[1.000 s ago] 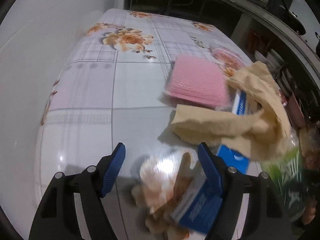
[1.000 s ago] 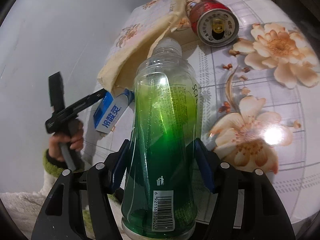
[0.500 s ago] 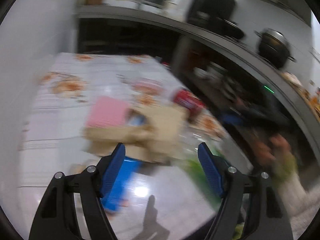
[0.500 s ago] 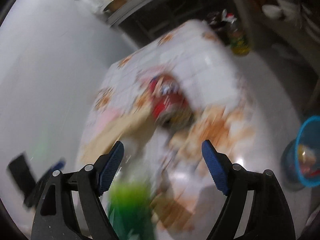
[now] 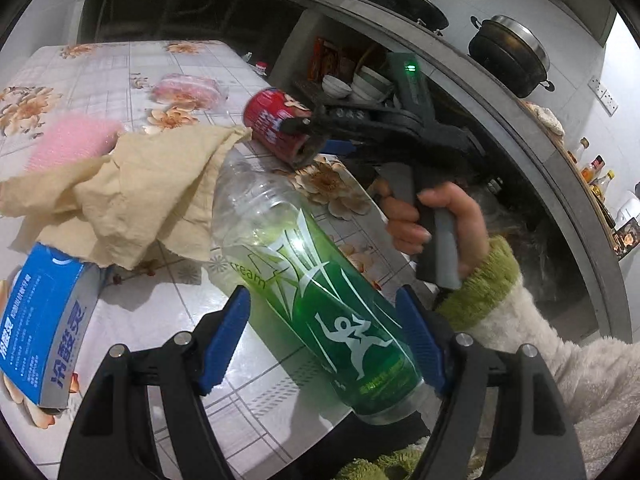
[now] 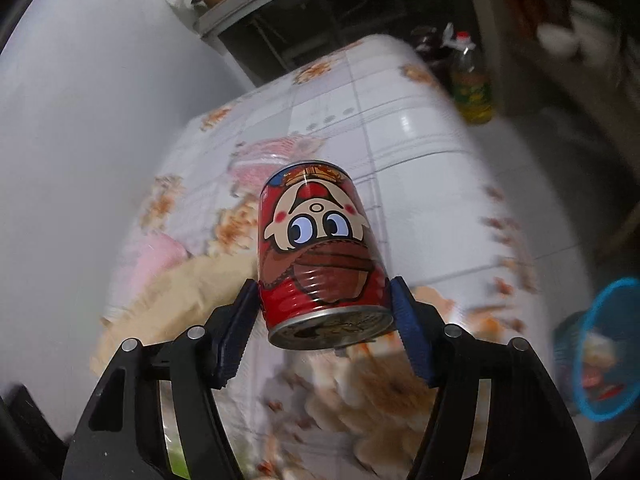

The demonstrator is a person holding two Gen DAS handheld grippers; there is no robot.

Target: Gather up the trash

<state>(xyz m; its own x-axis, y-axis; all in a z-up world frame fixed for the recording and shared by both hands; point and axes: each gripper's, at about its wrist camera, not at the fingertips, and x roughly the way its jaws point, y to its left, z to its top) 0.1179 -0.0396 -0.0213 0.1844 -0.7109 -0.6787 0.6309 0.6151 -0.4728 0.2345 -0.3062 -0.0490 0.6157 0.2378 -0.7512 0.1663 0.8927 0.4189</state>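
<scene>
At a kitchen table (image 5: 120,80) covered in a flowered cloth, the right gripper (image 6: 324,332) brackets a red cartoon-printed can (image 6: 320,252), its jaws closing and the blue pads at the can's lower sides; whether they already press firmly is hard to tell, so the grip looks best finished squarely on the can's middle before any lift toward the blue basket (image 6: 608,352), which sits off the table's right edge and seems the likely place for the trash. The can lies on its side by that edge, base toward the camera, its wall smooth and glossy, a thin metal likely to dent under a hard squeeze. The left gripper (image 5: 324,340) stands wide around a clear plastic bottle (image 5: 312,280), its green label running to the base; the bottle lies slanted near the table's near edge, the pads apart from it on the left side, the right side unclear. A crumpled tan paper (image 5: 132,196), a blue carton (image 5: 44,320) and a pink pad (image 5: 72,144) wait further left.
</scene>
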